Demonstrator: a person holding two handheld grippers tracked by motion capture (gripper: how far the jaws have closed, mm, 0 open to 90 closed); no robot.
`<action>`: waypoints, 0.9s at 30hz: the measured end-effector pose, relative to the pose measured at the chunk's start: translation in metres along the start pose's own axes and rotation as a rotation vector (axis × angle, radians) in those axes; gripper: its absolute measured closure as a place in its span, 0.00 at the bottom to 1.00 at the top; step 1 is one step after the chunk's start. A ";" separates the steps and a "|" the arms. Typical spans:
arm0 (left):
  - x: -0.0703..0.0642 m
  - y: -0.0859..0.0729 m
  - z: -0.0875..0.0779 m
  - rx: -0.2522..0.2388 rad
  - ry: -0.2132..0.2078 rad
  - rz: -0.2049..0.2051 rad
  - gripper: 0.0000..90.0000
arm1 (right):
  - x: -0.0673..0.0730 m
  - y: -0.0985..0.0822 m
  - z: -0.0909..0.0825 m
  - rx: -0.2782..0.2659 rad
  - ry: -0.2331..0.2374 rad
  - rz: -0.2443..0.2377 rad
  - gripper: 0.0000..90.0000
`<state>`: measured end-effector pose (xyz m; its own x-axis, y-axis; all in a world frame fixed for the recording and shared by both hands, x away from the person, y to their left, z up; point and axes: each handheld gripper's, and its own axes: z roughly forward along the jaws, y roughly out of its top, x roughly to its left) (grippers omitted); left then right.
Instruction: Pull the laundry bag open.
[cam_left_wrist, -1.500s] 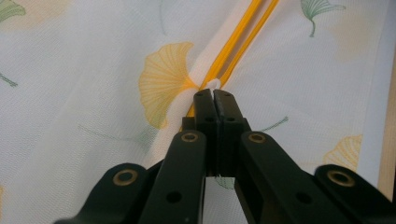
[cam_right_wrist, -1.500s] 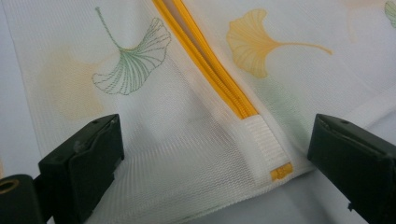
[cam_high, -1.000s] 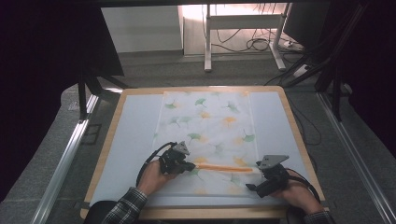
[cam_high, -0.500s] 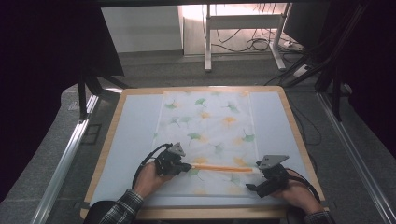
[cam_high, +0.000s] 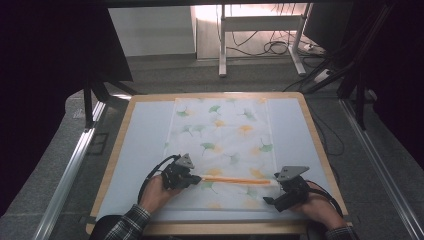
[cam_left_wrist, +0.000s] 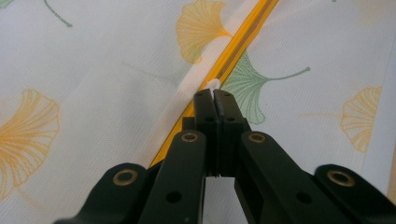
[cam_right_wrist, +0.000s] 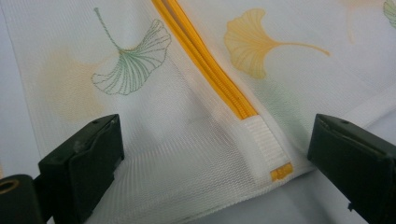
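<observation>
a: where did we have the mesh laundry bag (cam_high: 220, 135)?

b: flat on the pale mat (cam_high: 142, 150) on the desk (cam_high: 314, 131), near our edge, its orange zipper (cam_high: 235, 180) running across between our two grippers.

a: and our left gripper (cam_high: 192, 179)?

b: we had its fingers (cam_left_wrist: 205, 112) pressed together on the small white zipper pull (cam_left_wrist: 214, 85), right at the left end of the zipper. the pull's tip poked out just past the fingertips.

a: the right gripper (cam_high: 276, 190)?

b: we held its fingers (cam_right_wrist: 84, 163) wide apart, low over the bag's right end. the white fabric tab (cam_right_wrist: 262, 140) where the zipper stops lay between them, and the fingers closed on nothing.

a: was the zipper open?

b: near the right end we saw its two orange rows slightly parted.
</observation>
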<state>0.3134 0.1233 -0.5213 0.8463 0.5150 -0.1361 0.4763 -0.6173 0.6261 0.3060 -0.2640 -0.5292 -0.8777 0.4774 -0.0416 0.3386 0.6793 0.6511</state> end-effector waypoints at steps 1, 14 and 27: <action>0.000 -0.001 0.000 0.001 -0.001 -0.001 1.00 | 0.000 0.000 0.000 0.000 0.000 0.000 0.04; 0.006 -0.011 -0.010 -0.009 0.006 -0.021 1.00 | 0.000 0.000 0.000 0.002 -0.001 0.000 0.04; 0.008 -0.018 -0.018 -0.009 0.016 -0.025 1.00 | 0.000 0.000 0.000 0.001 -0.002 0.000 0.04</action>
<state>0.3078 0.1490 -0.5198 0.8299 0.5401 -0.1395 0.4954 -0.5987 0.6293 0.3058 -0.2638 -0.5290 -0.8771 0.4784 -0.0426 0.3393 0.6800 0.6500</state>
